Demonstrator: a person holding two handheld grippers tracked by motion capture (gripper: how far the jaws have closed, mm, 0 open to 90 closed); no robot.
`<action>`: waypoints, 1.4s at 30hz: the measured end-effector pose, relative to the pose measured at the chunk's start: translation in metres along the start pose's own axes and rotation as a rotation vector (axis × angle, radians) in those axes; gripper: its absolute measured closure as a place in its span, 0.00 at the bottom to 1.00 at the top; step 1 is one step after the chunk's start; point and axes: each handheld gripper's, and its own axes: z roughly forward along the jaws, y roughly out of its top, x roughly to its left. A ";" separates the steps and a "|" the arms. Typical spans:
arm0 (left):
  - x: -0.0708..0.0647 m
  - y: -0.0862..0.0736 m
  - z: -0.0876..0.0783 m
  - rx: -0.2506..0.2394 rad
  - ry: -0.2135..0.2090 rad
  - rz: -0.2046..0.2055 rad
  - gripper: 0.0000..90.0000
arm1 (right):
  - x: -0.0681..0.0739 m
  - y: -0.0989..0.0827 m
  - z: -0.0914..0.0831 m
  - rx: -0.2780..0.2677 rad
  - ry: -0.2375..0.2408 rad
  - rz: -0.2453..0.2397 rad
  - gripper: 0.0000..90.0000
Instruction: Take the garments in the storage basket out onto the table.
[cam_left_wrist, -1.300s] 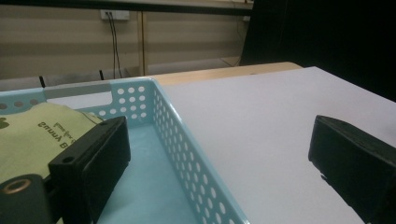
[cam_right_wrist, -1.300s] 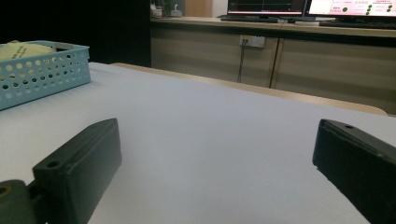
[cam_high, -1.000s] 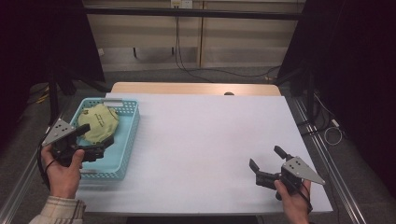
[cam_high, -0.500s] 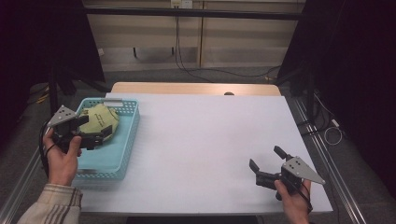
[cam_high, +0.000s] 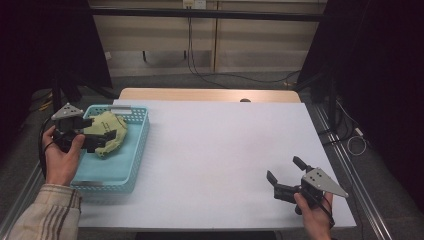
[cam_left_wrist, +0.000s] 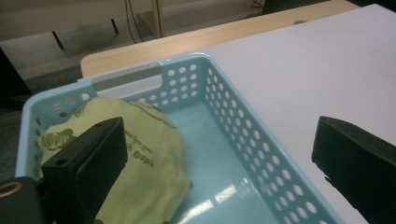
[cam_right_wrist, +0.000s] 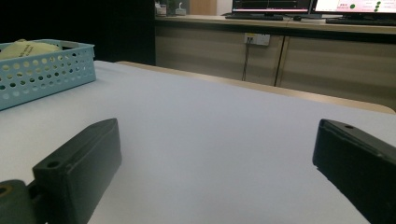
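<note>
Left hand-held gripper (cam_high: 102, 135) gapes above basket (cam_high: 131, 170); white table (cam_high: 225, 150), seemingly dim room.

The yellow-green cloth (cam_left_wrist: 140, 158) at the lower left of the left gripper view has dark printed letters and a small round drawing on it. The letters are upside down and too blurry to read.

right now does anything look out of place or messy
Nothing stands out. The yellow-green cloth lies crumpled inside the blue basket, under the open left gripper. The right gripper sits open over the white table.
</note>
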 end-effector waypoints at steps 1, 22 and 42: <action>0.001 0.000 0.002 -0.012 -0.010 -0.018 0.04 | 0.000 0.000 0.000 0.001 0.000 0.001 0.00; 0.033 0.006 0.042 0.134 0.076 0.027 0.06 | 0.000 -0.001 0.002 0.012 0.012 0.000 0.00; 0.047 -0.003 0.080 0.243 0.132 0.024 0.06 | 0.000 -0.002 0.003 0.022 0.016 -0.003 0.00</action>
